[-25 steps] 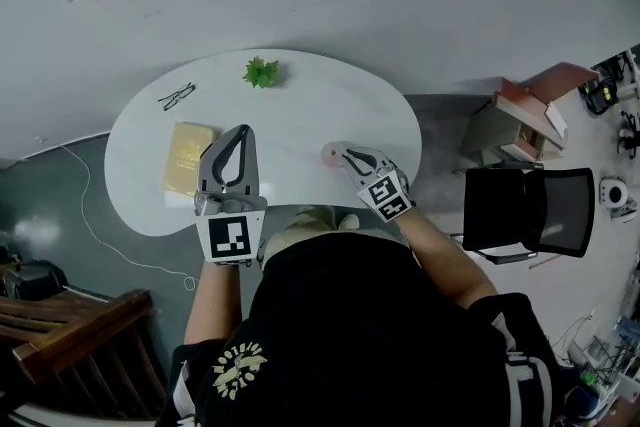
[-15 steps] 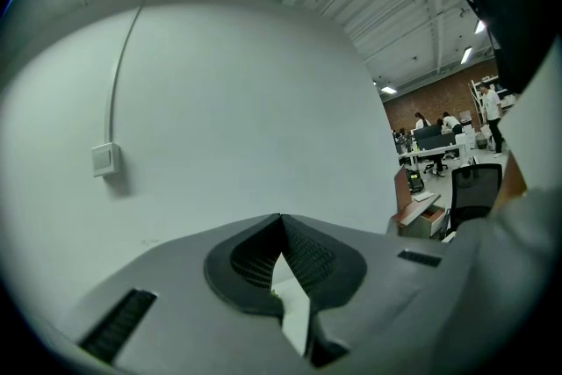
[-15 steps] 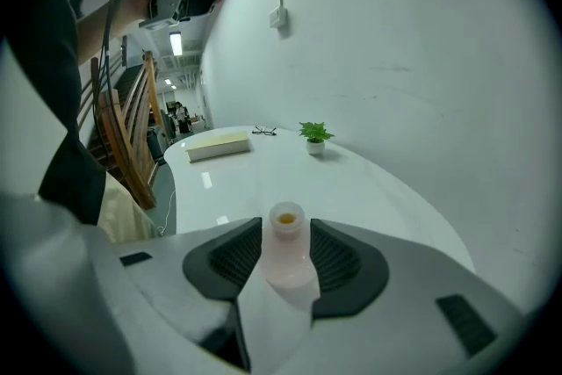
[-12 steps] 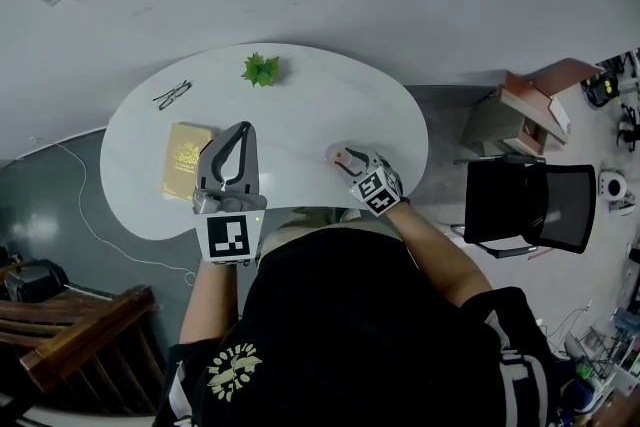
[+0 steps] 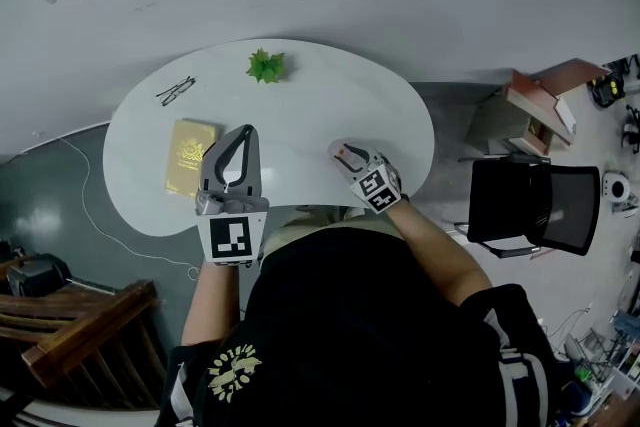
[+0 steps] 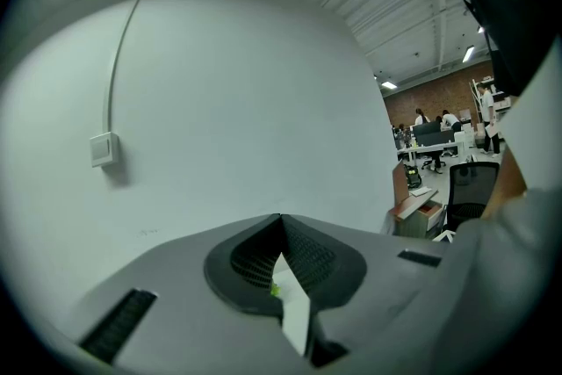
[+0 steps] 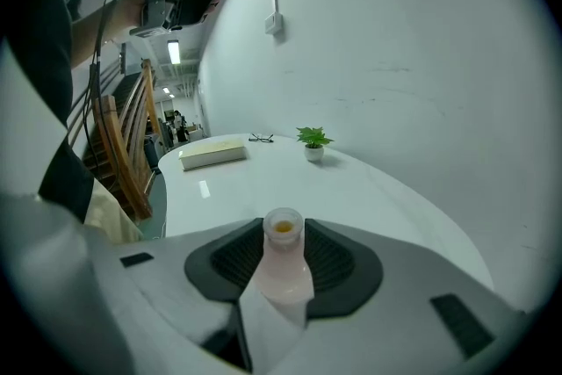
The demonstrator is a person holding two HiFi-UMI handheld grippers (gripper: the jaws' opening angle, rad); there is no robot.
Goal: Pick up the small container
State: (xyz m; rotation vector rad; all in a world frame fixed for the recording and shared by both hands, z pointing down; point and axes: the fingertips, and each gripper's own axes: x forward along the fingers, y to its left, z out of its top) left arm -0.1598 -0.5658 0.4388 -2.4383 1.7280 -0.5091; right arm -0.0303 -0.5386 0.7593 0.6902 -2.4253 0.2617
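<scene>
The small container is a pale pink bottle with an open top and orange inside. It stands on the white table near the front edge. My right gripper is around it, a dark pad against each side; the jaws have just been closing onto it. In the head view the right gripper covers most of the container. My left gripper hovers over the table's front left, shut and holding nothing. In the left gripper view its tips meet.
A yellow book lies left of the left gripper. Glasses and a small green plant sit at the far edge. A black chair stands to the right and wooden furniture at the lower left.
The right gripper has come down and forward over the container, which stood free in front of its tips a second ago. The left gripper has sunk slightly.
</scene>
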